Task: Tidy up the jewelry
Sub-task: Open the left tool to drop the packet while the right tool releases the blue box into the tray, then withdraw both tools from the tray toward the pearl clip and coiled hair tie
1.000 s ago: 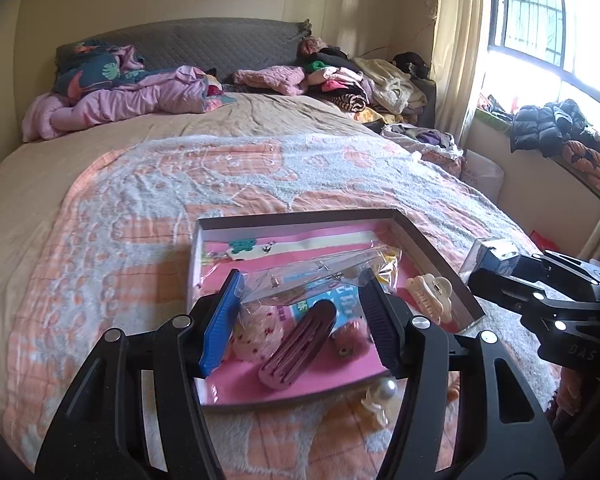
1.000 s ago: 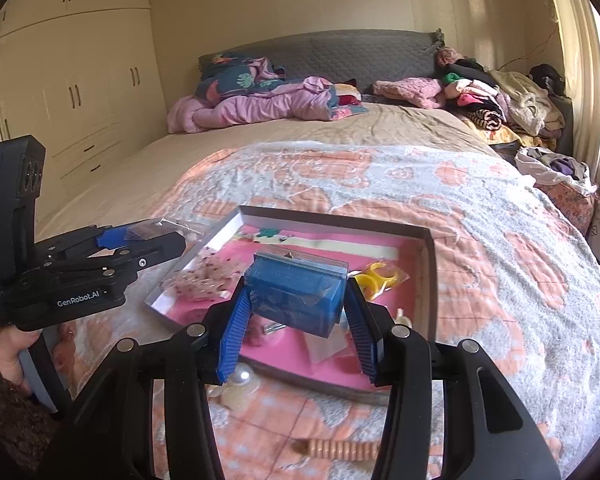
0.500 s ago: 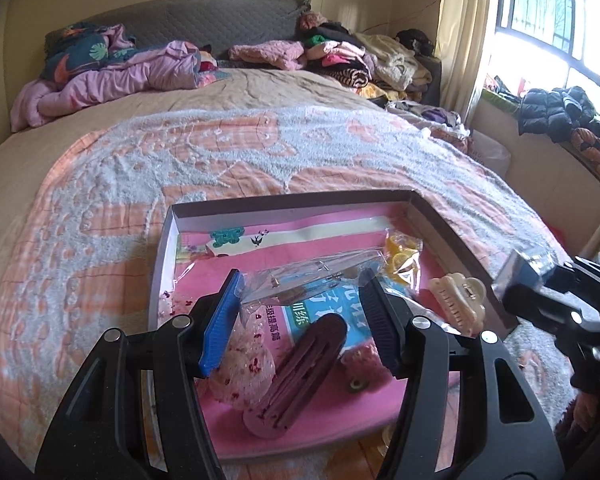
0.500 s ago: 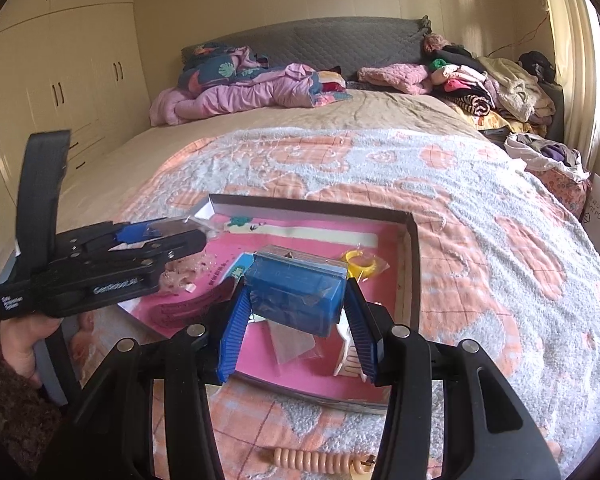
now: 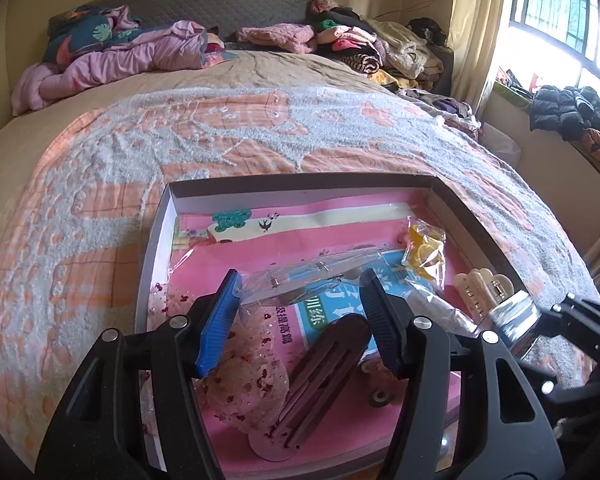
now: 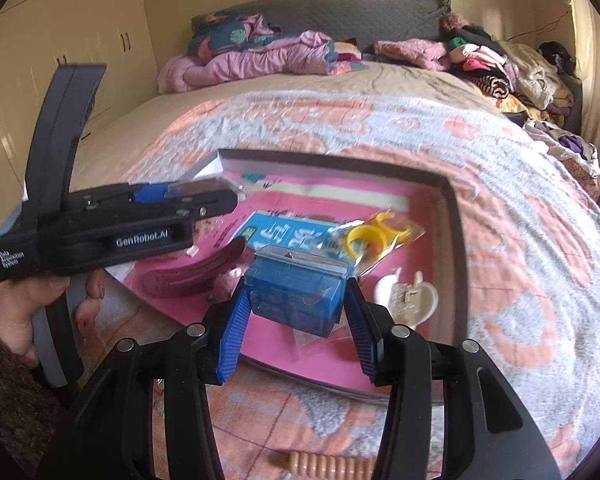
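The bed fills both views, its peach-and-grey blanket spread wide, and low in the centre of each frame sits the shallow box with its pink lining, where the trinkets are being gathered.

Inside it, in the left wrist view: a dark maroon hair clip at lower centre, a speckled pink pouch just left of it, a cream claw clip against the right wall, and a small bag of yellow rings above that.

The left gripper hangs over the box, jaws about half apart, with a flat clear plastic packet lying across its tips. Whether the pads actually pinch it, I can't tell.

Over in the right wrist view, the right gripper is clamped on a little blue plastic case, pads pressing its two short sides, hovering above the box's pink floor at frame centre.

That case looks light, rigid and slick, likely to skid if squeezed off-centre, so flat opposite sides are the place to hold. The packet is flimsy and crinkly; take it by an edge. A ribbed peach comb lies outside the box, at bottom centre.
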A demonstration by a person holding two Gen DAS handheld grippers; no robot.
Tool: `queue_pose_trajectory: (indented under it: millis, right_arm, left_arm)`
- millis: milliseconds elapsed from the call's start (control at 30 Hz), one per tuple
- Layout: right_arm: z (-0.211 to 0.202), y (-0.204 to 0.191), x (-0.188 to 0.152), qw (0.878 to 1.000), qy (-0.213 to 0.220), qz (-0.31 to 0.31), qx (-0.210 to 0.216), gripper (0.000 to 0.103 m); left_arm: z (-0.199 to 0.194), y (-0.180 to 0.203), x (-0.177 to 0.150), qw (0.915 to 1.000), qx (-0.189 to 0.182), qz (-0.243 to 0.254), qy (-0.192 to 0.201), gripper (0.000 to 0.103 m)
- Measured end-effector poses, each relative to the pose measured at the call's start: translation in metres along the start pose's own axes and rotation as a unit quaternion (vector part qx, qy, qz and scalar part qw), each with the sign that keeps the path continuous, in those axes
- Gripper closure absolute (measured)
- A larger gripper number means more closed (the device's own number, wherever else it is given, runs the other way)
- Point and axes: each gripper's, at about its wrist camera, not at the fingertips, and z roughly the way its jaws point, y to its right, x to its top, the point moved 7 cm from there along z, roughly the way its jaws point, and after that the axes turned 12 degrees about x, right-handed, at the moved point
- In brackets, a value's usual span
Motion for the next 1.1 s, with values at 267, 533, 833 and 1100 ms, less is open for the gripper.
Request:
queue_pose_trajectory:
  millis: [267, 533, 833, 1100]
  right_arm:
    - [0.012, -0.004, -0.008, 1.000, -0.015, 0.002, 0.007, 0.058]
    - [0.010, 0.002, -0.012, 1.000, -0.020, 0.014, -0.003, 0.051]
    - [-0.036, -0.003, -0.005, 0.999, 0.033, 0.007, -0.018, 0.043]
    - [-0.087, -0.011, 0.001, 0.995, 0.088, -0.004, -0.038, 0.025]
  left_arm:
    - [-0.004, -0.006, -0.002, 1.0000, 0.002, -0.009, 0.003, 0.043]
    - [-0.020, -0.008, -0.001, 0.9997, -0.001, -0.017, 0.014, 0.041]
    - [-0.053, -0.016, 0.002, 0.9988, 0.004, -0.030, 0.038, 0.036]
    - [-0.099, -0.021, 0.002, 0.9960, 0.000, -0.053, 0.072, 0.030]
